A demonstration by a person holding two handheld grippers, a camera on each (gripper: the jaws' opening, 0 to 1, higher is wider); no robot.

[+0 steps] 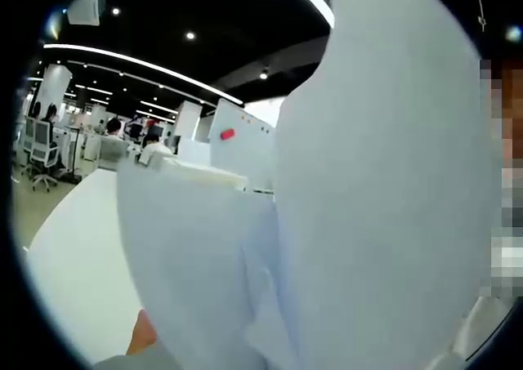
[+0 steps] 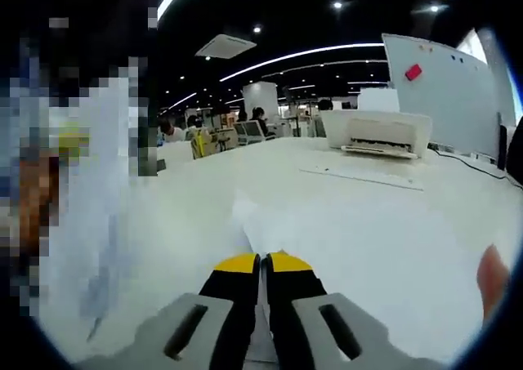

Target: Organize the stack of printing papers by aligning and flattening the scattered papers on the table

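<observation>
White printing papers [image 1: 384,207] stand upright right in front of the left gripper view, bent and overlapping, lifted off the white table [image 1: 82,256]. They rise from where my left gripper's jaws are and hide them, so the gripper looks shut on them. In the right gripper view my right gripper [image 2: 261,264], with yellow-tipped black jaws, is shut on the near edge of a white sheet [image 2: 359,239] lying flat on the table [image 2: 196,198]. Pale sheets [image 2: 90,231] hang blurred at that view's left.
A white printer [image 2: 380,133] and a whiteboard [image 2: 445,84] with a red magnet stand at the table's far side. A fingertip [image 2: 490,280] shows at the right edge, another [image 1: 140,337] at the bottom left. Desks and seated people are far behind.
</observation>
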